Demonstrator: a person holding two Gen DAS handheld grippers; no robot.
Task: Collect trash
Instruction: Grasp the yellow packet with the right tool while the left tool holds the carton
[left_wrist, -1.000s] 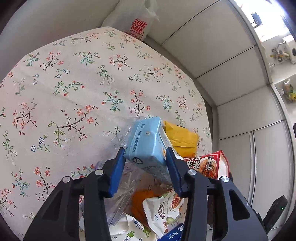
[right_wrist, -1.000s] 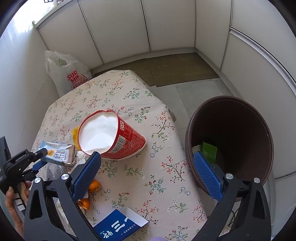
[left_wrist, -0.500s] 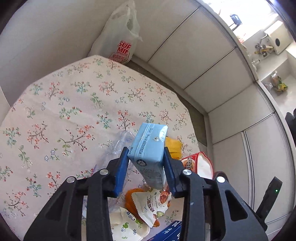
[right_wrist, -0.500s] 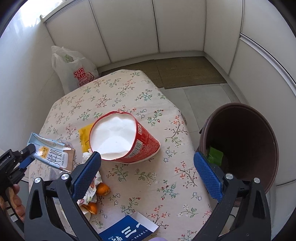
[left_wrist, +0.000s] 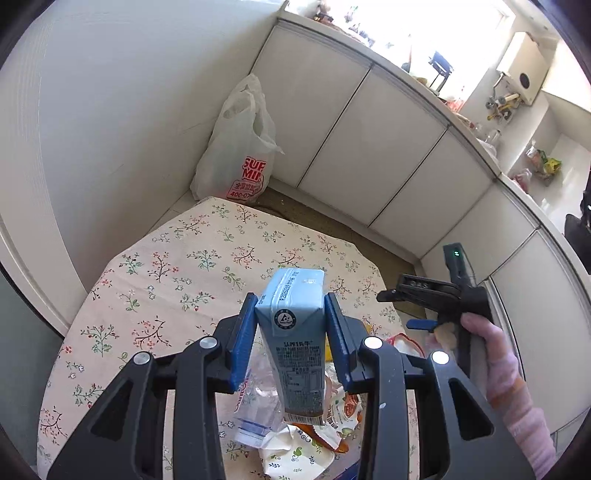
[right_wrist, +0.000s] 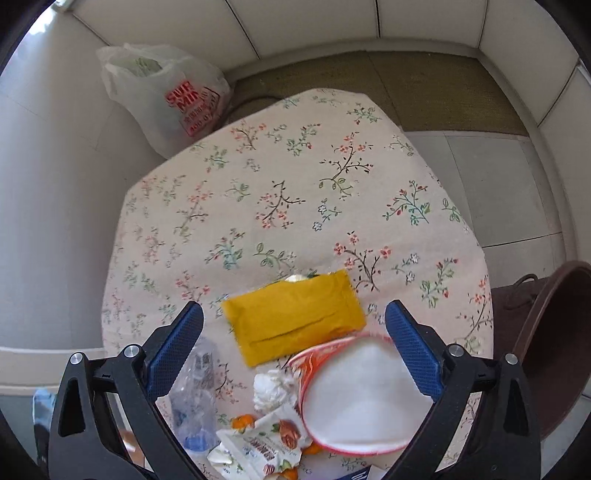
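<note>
Two grippers are working. My left gripper (left_wrist: 290, 339) is clamping the blue milk carton (left_wrist: 293, 339) near its top, above the table (left_wrist: 177, 266); it looks light, fairly stiff, likely crushable. My right gripper (right_wrist: 293, 347) is hanging spread wide, empty, over the yellow packet (right_wrist: 295, 317) and red cup (right_wrist: 354, 395); the bin (right_wrist: 554, 347) is standing beside the table.

Colours on the table
Floral cream tablecloth (right_wrist: 295, 192) is showing under a yellow packet (right_wrist: 295, 317), light-blue carton (left_wrist: 293, 332), and seemingly red-rimmed white cup (right_wrist: 354, 398).
</note>
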